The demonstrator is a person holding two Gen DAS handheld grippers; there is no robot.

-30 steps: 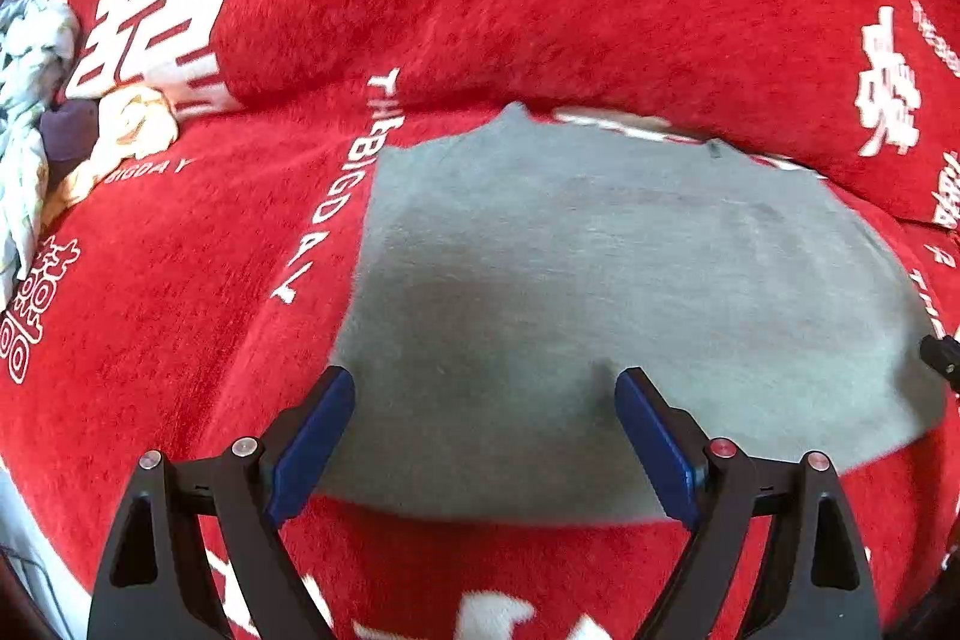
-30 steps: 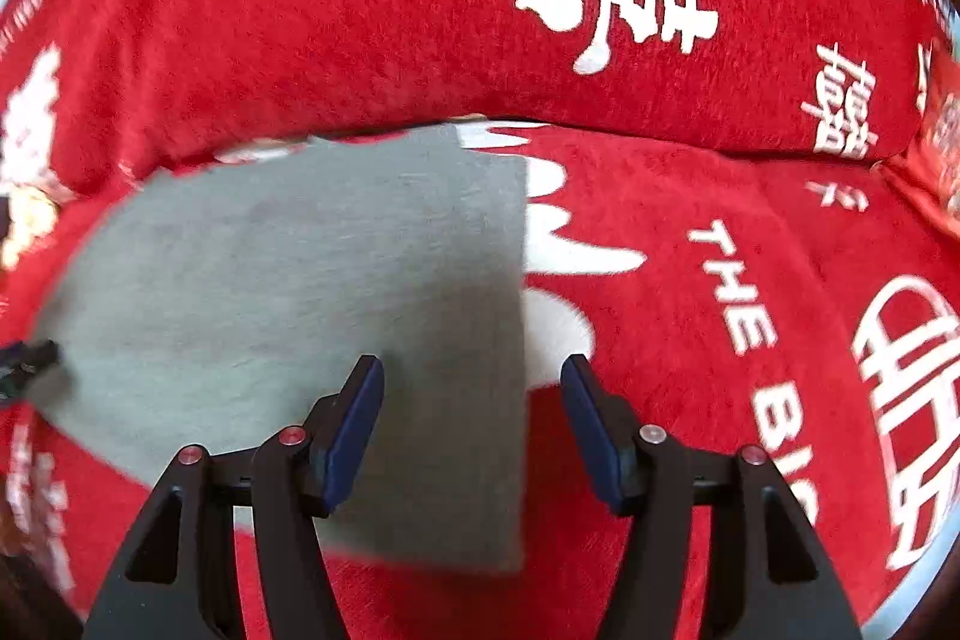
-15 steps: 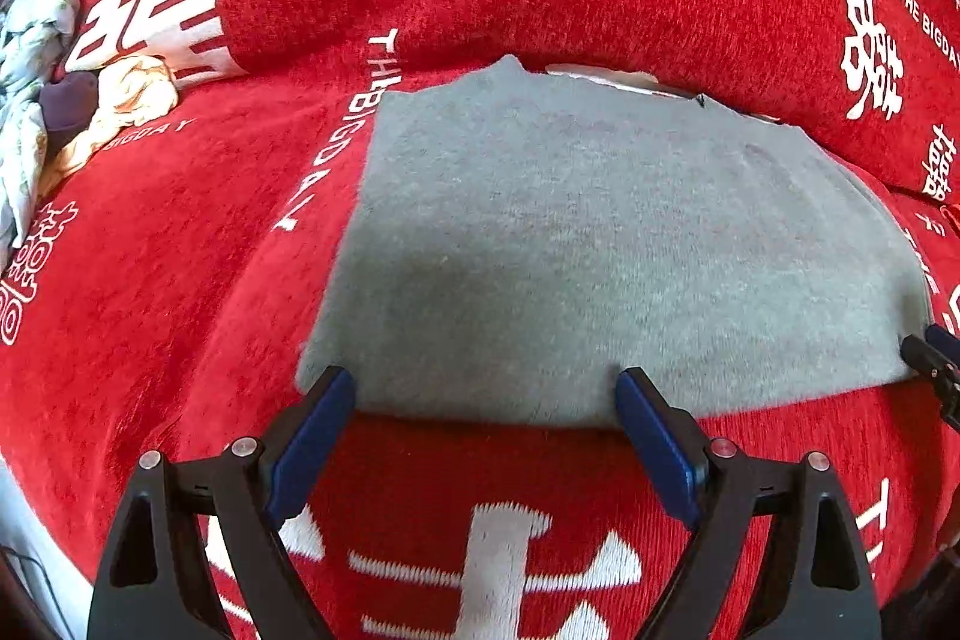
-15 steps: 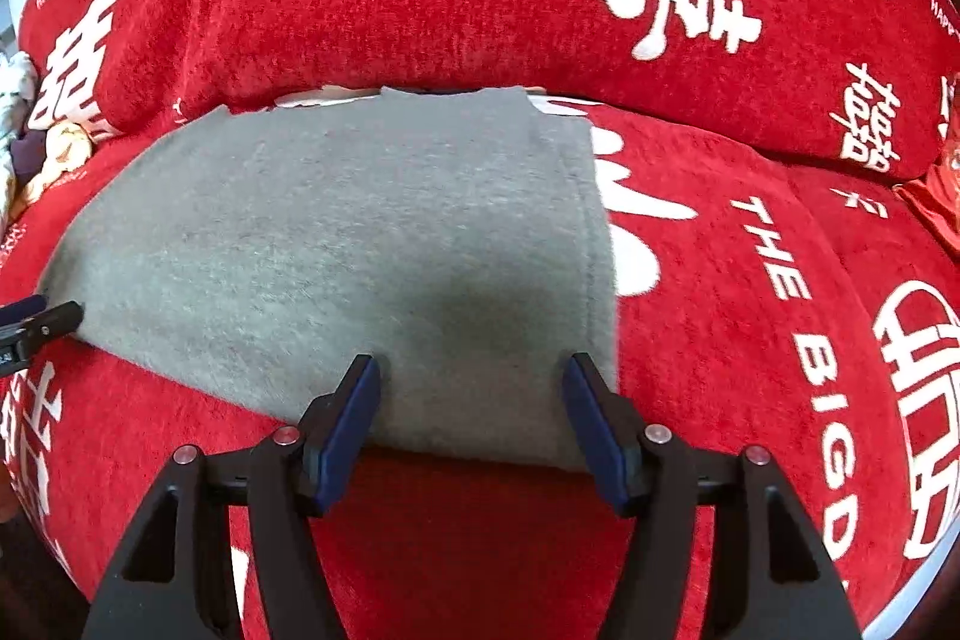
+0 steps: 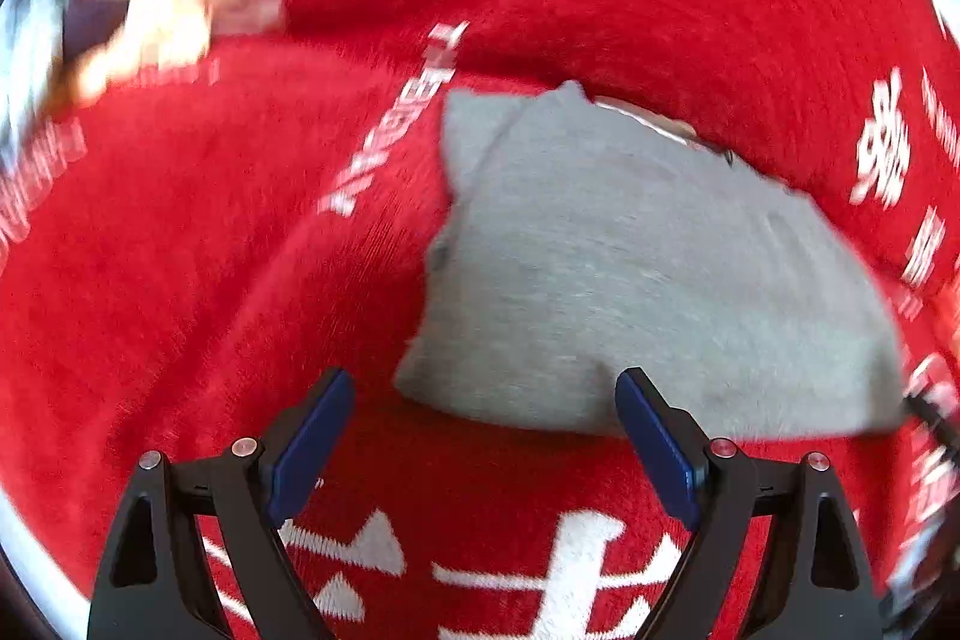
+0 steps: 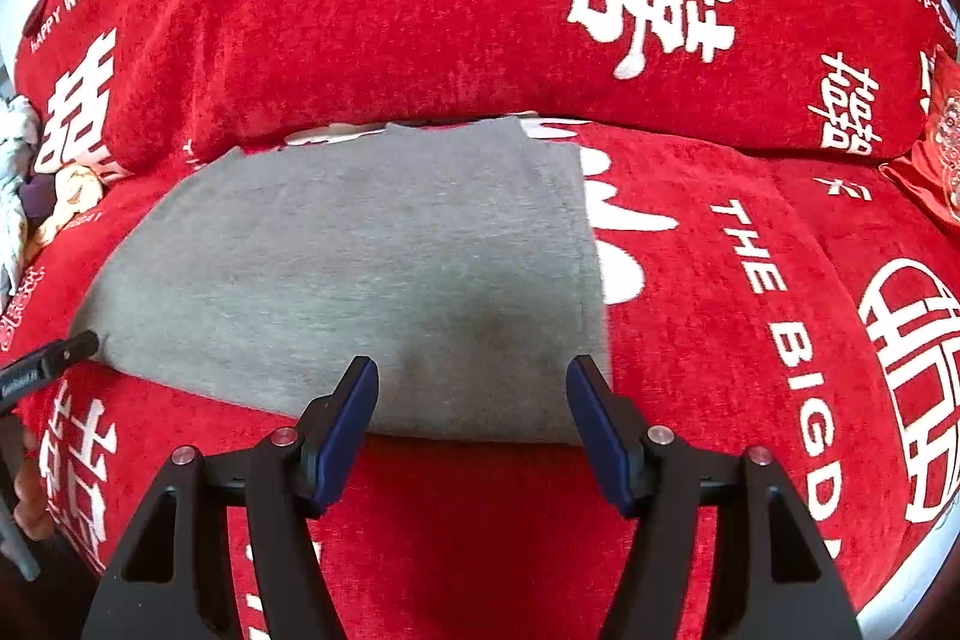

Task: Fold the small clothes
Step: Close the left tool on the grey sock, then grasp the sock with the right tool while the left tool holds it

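Grey garment [image 6: 360, 280] lies flat on the red cover [image 6: 750, 370], filling the middle of your right wrist view; its far edge meets the foot of the red back cushion [image 6: 420, 10], and its right edge runs straight down beside large white lettering. In your left wrist view the same cloth [image 5: 630, 292] sits right of centre, with one upper-left corner folded over into a small flap. That view is smeared, so finer detail there cannot be told.

Your right gripper [image 6: 471, 394] has its blue fingers [image 6: 345, 430] apart, with nothing between them but the near hem of the cloth and bare red fabric; the pads press on nothing. Your left gripper [image 5: 483, 400] stands with its fingers [image 5: 309, 436] wide apart, just short of the garment's near-left corner, and it grips nothing. Its black tip [image 6: 66, 349] shows at the left edge of the right wrist view, close against the cloth's left corner; whether it touches, you cannot tell.

Other things lie further out: a heap of white and orange clothes [image 6: 42, 196] at the far left, well apart from the grey piece, and a red patterned cushion [image 6: 936, 160] at the right edge. Nothing rests on the garment.
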